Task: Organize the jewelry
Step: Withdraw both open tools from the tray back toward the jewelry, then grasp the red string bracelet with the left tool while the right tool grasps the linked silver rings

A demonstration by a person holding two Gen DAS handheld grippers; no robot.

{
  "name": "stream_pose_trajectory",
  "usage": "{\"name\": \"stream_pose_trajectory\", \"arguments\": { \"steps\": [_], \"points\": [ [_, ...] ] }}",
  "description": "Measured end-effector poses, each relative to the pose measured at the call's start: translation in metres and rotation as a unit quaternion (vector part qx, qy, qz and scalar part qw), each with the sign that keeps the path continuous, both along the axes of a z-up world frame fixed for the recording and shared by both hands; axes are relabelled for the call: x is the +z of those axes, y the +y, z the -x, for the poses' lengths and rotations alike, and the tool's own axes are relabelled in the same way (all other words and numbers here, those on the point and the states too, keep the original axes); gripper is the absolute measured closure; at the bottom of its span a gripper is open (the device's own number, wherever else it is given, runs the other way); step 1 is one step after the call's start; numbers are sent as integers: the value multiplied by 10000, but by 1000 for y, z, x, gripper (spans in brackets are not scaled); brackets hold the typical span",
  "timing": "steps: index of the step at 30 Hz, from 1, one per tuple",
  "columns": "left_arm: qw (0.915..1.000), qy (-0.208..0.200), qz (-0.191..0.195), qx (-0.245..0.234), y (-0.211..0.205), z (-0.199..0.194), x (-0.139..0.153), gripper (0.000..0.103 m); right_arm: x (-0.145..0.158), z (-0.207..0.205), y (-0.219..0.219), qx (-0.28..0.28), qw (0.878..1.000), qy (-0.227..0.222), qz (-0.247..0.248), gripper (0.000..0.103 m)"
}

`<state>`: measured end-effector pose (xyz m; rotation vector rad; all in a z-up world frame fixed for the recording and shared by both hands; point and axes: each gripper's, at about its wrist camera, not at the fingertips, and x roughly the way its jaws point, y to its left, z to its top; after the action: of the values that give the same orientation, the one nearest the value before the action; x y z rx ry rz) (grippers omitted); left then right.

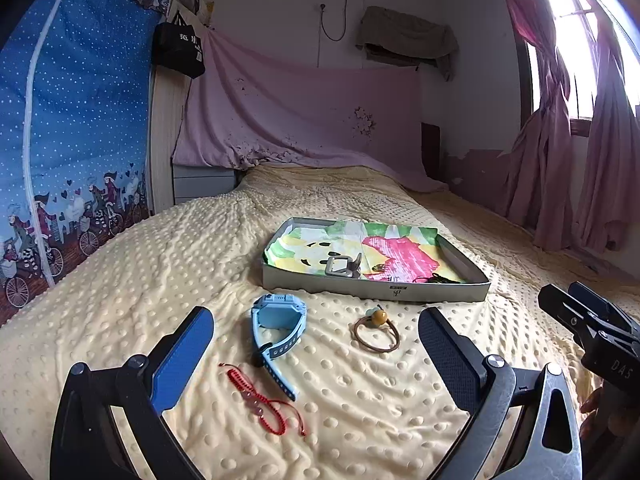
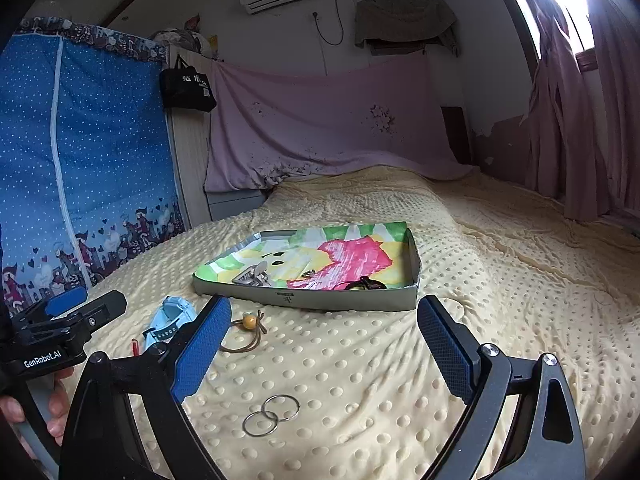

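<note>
Both grippers are released and empty. Your left gripper (image 1: 316, 344) is nearer the blue watch (image 1: 276, 340), which lies at 11 o'clock between its jaws, strap running 12 to 6. The tray (image 1: 376, 290) sits at 1 o'clock beyond.

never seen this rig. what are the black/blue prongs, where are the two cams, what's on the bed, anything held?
No robot: a person holds a two-finger claw in each hand, with a fisheye camera on each looking along its fingers. The left claw and right claw are both open and hold nothing. On the yellow blanket lie a blue watch, a red cord bracelet, a brown hair tie with a bead and two linked metal rings. The shallow box beyond already holds a few small items.
</note>
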<state>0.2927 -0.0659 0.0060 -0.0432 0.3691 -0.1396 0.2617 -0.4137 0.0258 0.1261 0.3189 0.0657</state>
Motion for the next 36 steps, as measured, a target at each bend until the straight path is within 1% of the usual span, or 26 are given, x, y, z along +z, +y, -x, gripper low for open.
{"name": "stream_pose_trajectory", "arguments": {
  "steps": [6, 14, 20, 23, 27, 31, 32, 34, 36],
  "points": [
    [9998, 140, -53, 126, 16, 23, -9, 0, 3, 17, 14, 254, 9994, 11, 245, 11],
    [9982, 550, -80, 218, 28, 25, -29, 0, -1, 24, 27, 523, 9976, 218, 402, 11],
    [9973, 673, -51, 293, 31, 23, -36, 0, -9, 19, 31, 589, 9965, 420, 415, 11],
    [9962, 812, -27, 304, 32, 19, -40, 0, -15, 9, 33, 615, 9953, 635, 396, 11],
    [9945, 1018, 40, 225, 33, 11, -45, 0, -26, -3, 33, 692, 9929, 927, 283, 12],
    [9938, 1103, 41, 95, 30, 6, -51, 1, -34, -9, 34, 764, 9911, 1070, 218, 12],
    [9939, 1104, 20, 68, 29, 5, -51, 3, -36, -10, 35, 781, 9906, 1099, 211, 13],
    [9934, 1145, -15, -21, 26, 2, -54, 9, -40, -14, 36, 812, 9895, 1180, 201, 22],
    [9923, 1237, -40, -89, 23, -2, -58, 21, -45, -19, 38, 837, 9878, 1302, 190, 28]
  ]
}}
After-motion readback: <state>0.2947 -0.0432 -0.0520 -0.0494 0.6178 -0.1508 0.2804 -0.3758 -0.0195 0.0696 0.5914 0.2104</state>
